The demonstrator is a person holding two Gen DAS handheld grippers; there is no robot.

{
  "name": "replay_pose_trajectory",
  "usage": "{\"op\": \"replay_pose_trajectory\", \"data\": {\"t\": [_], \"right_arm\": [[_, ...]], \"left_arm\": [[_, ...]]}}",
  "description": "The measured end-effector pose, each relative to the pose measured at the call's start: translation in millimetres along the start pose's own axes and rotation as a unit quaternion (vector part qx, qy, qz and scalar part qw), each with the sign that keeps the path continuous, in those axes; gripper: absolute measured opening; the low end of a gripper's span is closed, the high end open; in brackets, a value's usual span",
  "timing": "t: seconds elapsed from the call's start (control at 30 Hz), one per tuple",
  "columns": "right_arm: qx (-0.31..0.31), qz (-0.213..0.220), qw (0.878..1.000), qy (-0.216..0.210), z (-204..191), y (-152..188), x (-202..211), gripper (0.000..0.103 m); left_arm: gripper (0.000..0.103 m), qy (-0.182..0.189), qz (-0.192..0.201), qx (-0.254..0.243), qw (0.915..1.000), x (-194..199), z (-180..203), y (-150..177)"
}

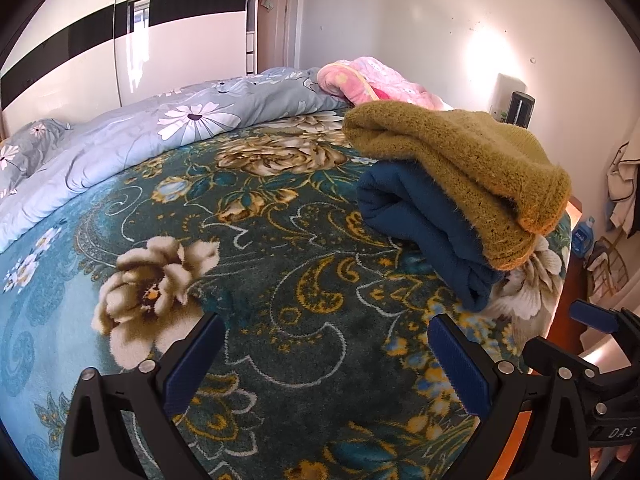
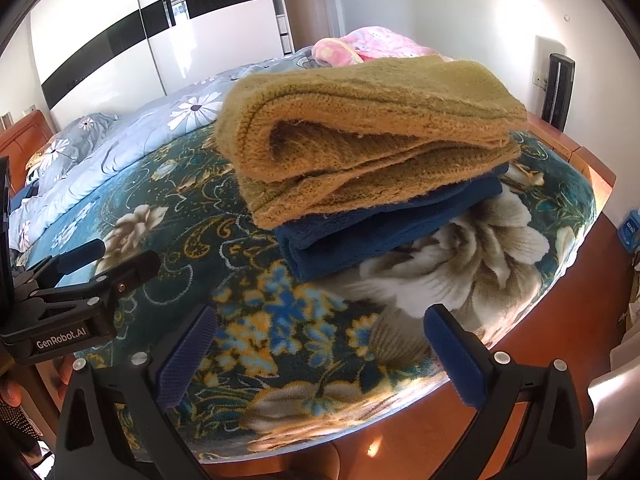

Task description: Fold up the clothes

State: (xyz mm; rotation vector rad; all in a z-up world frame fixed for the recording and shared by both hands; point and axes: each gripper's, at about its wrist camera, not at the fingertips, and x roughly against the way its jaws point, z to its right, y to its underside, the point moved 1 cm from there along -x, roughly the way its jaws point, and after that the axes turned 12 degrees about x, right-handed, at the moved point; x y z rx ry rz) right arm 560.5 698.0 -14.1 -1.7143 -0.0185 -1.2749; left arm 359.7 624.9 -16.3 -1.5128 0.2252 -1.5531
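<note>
Both my tools are empty. My left gripper point(image 1: 326, 354) hangs with its jaws spread wide over the floral blanket point(image 1: 248, 264), nothing between the blue pads. My right gripper point(image 2: 320, 344) is the same: jaws wide apart, only blanket and the bed's edge showing between them.

The clothes sit at about one o'clock from my left gripper and at twelve o'clock from my right. A mustard knit sweater point(image 2: 360, 132) lies folded on top of a dark blue garment point(image 2: 372, 236), also folded, the two forming one stack near the corner of the bed. The sweater overhangs the blue piece a little and its layers gape open at the side facing me, but the pile holds together.

As far as I can judge, the folding is at or near its end: both pieces are folded and stacked, and I see no loose garment waiting on the blanket. Toward eleven o'clock lie a grey-blue daisy quilt point(image 1: 132, 136) and, behind the stack, a pink blanket point(image 1: 376, 84); those look like bedding, not part of my job. At most, I might square up the sweater's edges.
</note>
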Motion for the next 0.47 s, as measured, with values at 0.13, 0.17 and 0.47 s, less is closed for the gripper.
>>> {"op": "replay_pose_trajectory", "data": {"t": [0.13, 0.17, 0.47], "right_arm": [[0.001, 0.0, 1.0, 0.0, -0.4, -0.3, -0.5, 0.103], [0.001, 0.0, 1.0, 0.0, -0.4, 0.0, -0.3, 0.103], [0.0, -0.003, 1.0, -0.001, 0.6, 1.3, -3.0, 0.103]], "left_arm": [[0.103, -0.002, 0.002, 0.0, 1.0, 0.2, 0.3, 0.3], [0.103, -0.003, 0.002, 0.0, 1.0, 0.2, 0.3, 0.4], [0.103, -0.01, 0.001, 0.005, 0.9999, -6.3, -8.4, 2.6]]}}
